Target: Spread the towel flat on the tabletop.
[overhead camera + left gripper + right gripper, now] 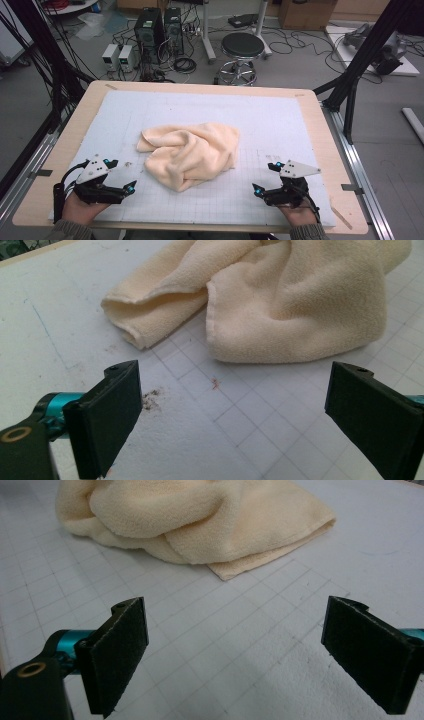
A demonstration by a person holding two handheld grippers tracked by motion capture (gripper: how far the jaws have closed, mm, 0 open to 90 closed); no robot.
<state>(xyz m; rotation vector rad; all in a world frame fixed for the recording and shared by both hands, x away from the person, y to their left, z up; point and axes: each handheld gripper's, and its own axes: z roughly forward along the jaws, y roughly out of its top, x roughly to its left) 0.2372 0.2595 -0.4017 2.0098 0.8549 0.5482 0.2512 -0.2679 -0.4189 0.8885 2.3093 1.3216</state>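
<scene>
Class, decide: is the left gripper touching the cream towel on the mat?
Apart. The left gripper view shows bare gridded mat between the open left gripper and the towel.

A crumpled cream towel point(191, 154) is lying on the gridded mat point(280, 120), between the left gripper point(120, 175) and right gripper point(266, 177), both resting with jaws spread, holding nothing.

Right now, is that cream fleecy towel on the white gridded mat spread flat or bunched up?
Bunched up. The cream fleecy towel lies in a crumpled heap with overlapping folds, one rolled corner sticking out toward the left gripper; neither gripper touches it.
</scene>
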